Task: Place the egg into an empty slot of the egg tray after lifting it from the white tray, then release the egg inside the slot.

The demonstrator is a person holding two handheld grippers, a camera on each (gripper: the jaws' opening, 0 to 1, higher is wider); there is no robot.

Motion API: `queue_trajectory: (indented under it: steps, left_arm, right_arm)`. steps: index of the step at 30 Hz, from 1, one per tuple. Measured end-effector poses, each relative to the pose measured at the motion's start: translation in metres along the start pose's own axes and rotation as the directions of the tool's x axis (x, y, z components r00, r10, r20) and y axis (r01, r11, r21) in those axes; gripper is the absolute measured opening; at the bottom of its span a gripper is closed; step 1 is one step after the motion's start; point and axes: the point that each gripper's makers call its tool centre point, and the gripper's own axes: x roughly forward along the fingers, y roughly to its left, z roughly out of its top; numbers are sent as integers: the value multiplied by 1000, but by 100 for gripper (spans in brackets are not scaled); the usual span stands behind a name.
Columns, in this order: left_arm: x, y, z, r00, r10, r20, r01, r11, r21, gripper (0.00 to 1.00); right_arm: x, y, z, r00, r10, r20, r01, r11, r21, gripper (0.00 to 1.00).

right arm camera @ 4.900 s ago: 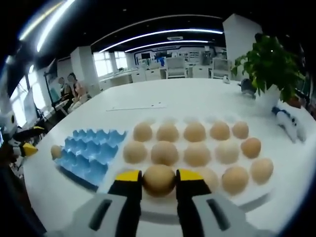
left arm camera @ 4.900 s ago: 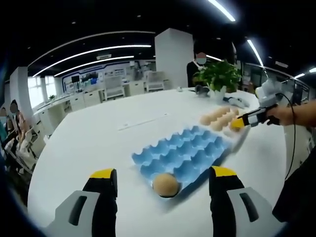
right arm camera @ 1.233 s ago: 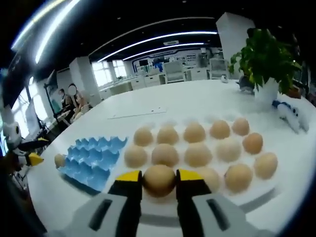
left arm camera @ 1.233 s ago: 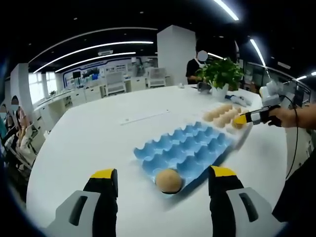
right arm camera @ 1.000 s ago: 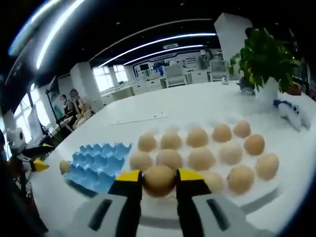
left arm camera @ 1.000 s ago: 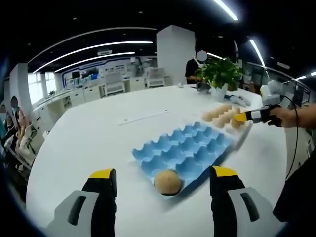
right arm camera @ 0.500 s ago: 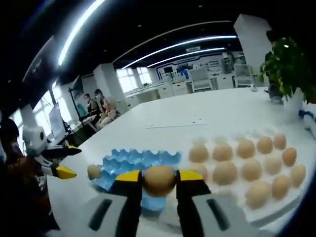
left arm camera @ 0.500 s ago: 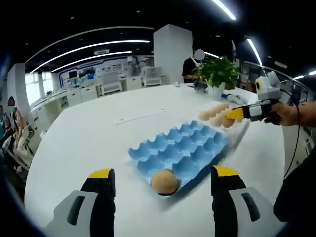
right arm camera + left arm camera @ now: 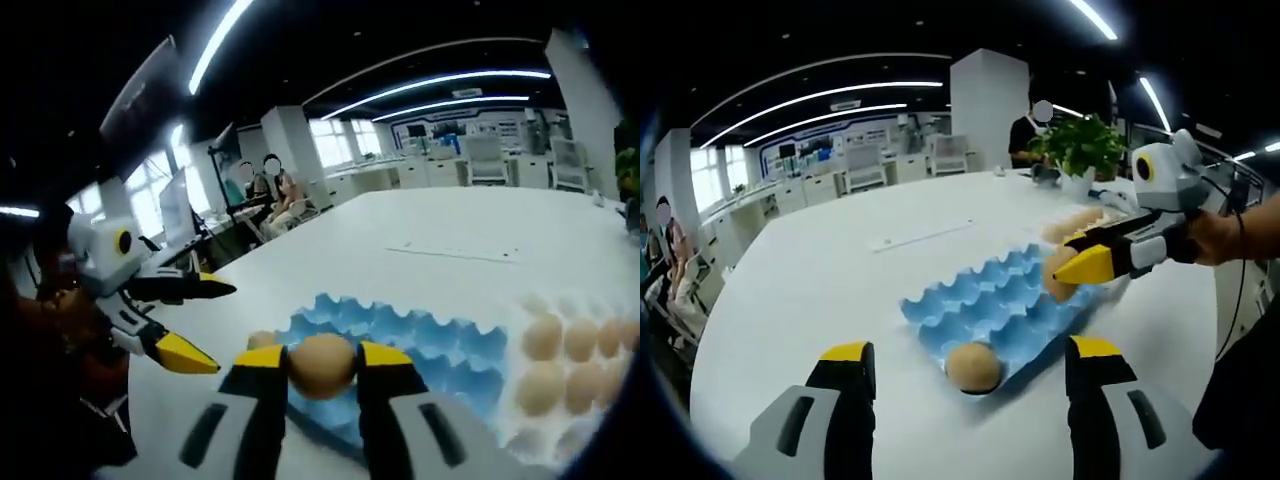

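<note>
You see a matt, moulded-pulp-looking egg tray [image 9: 1000, 305], matt-shelled eggs [image 9: 563, 352], and a smooth, faintly glossy worktop [image 9: 830, 290].

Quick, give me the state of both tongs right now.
Left tongs: open, holding nothing, hovering near the blue egg tray.
Right tongs: shut on an egg, over the blue egg tray.
</note>
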Motion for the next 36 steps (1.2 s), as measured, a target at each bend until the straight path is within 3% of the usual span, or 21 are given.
queue_trajectory:
  steps: [6, 8, 13, 25, 29, 31, 36]
  left_arm:
    - [0, 1, 1, 1000, 3, 1, -3, 1000, 0, 77]
    - [-1, 4, 2, 1000, 15, 8, -15, 1000, 1, 79]
    - [-1, 4, 2, 1000, 8, 7, -8, 1000, -1, 77]
    - [-2, 3, -1, 1000, -1, 0, 1, 1000, -9, 74]
    - [-3, 7, 3, 999, 30, 21, -30, 999, -13, 75]
    - [-4, 8, 5, 999, 28, 31, -27, 1000, -9, 76]
    - [-3, 12, 5, 999, 32, 26, -32, 999, -15, 76]
  right_arm:
    - [15, 11, -2, 999, 39, -18, -39, 999, -24, 26]
    - [24, 17, -11, 996, 62, -64, -67, 995, -79, 27]
    - [33, 24, -19, 990, 95, -100, -106, 988, -111, 27]
    - [45, 27, -40, 977, 100, -187, -144, 961, -237, 27]
    - [47, 26, -42, 974, 98, -205, -160, 936, -314, 27]
    - [47, 26, -44, 970, 93, -224, -178, 901, -397, 27]
    - [47, 24, -44, 968, 105, -227, -188, 903, -386, 27]
